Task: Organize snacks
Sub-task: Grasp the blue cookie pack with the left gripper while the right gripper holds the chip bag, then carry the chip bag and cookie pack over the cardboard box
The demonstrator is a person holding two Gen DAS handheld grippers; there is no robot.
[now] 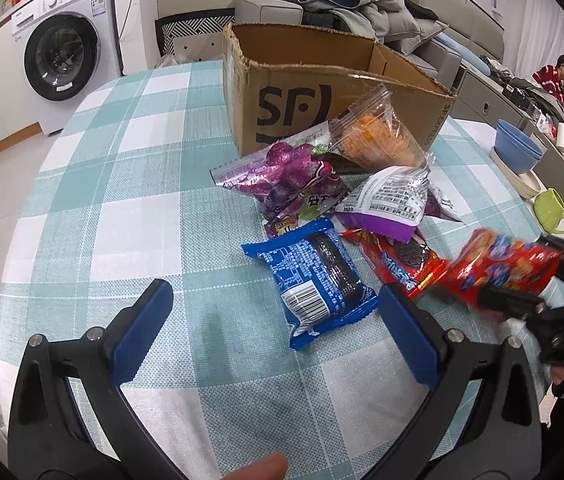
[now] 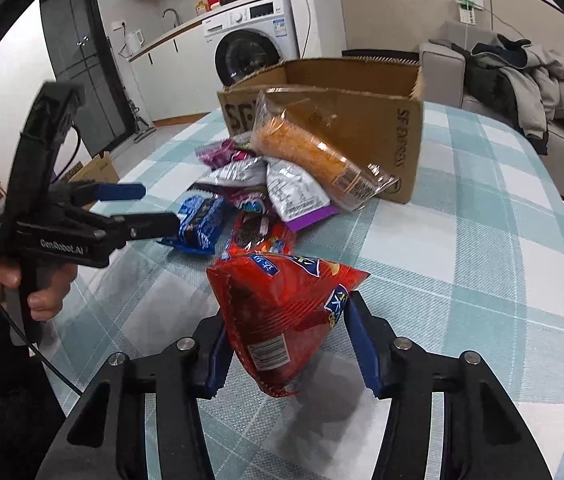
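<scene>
Right gripper (image 2: 285, 344) pinches a red snack bag (image 2: 282, 316) between its 2 blue pads, in the lower middle of the right wrist view; the bag is lifted off the checked tablecloth (image 2: 461, 240) and its shadow lies under it. Left gripper (image 1: 270, 336) has its jaws spread wide with nothing between them, low in the left wrist view, above the cloth and just left of a blue cookie pack (image 1: 313, 280). Right of that pack lies a red cookie pack (image 1: 397, 260), and above them in the frame a purple candy bag (image 1: 285, 180) and a white and purple packet (image 1: 389, 200). One clear bag of orange snacks (image 1: 377, 136) leans on the front wall of an open cardboard box (image 1: 282, 104) in the upper middle. At the right edge stand blue bowls (image 1: 517, 148) and a green cup (image 1: 551, 210). A washing machine (image 1: 66, 52) is in the upper left.
</scene>
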